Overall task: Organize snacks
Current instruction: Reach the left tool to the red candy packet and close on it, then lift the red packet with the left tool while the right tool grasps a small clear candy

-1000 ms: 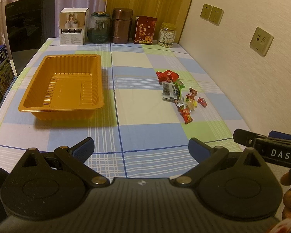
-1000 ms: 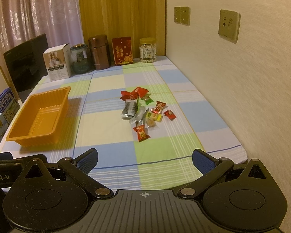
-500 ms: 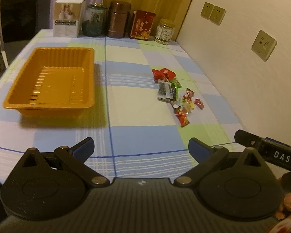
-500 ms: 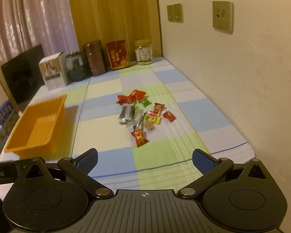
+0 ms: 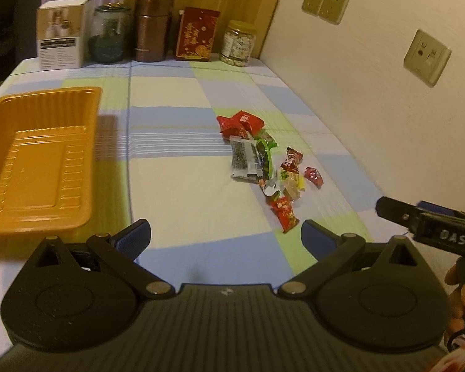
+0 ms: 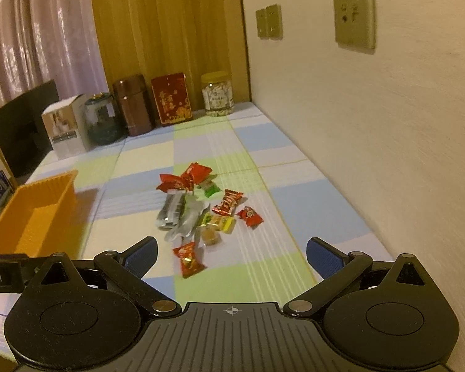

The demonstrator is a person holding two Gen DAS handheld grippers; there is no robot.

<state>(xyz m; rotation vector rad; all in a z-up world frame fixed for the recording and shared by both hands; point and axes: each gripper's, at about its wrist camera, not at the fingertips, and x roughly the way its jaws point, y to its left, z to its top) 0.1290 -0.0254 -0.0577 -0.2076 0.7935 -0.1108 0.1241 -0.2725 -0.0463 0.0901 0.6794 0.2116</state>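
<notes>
**On the checked worktop: loose snacks awaiting the tray**

Item 1. Snack pile [image 6: 201, 214]: small wrapped sweets and sachets, heaped right of centre on the worktop [image 5: 176, 186], near the wall. Red packets at the far end, silver sachets in the middle, one red sweet [image 6: 187, 260] lying a little apart at the near end.

Item 2. Orange tray [image 5: 37, 161]: empty, on the left side of the worktop, well apart from the pile. Presumed destination.

Item 3. Right gripper [image 6: 231, 255]: fingers spread wide with nothing between them; they have just been closing slightly. The near red sweet sits just ahead, left of the midline.

Item 4. Left gripper [image 5: 224, 237]: fingers apart, empty, aimed at the bare cloth between tray and pile.

Item 5. Back row, not for handling: white box [image 5: 62, 34], dark glass jar [image 5: 110, 38], brown canister [image 5: 153, 28], red packet [image 5: 197, 38], jar of pale nuts [image 5: 238, 43].

Handling note (judgement). Step in hand: approach for a first pick. Best taken singly, starting with the outlying red sweet, since it clears the heap. Centre it between the fingers before lowering. Wrappers are slippery and crinkly; close on the body, not the twisted end. Avoid snagging the cloth.
</notes>
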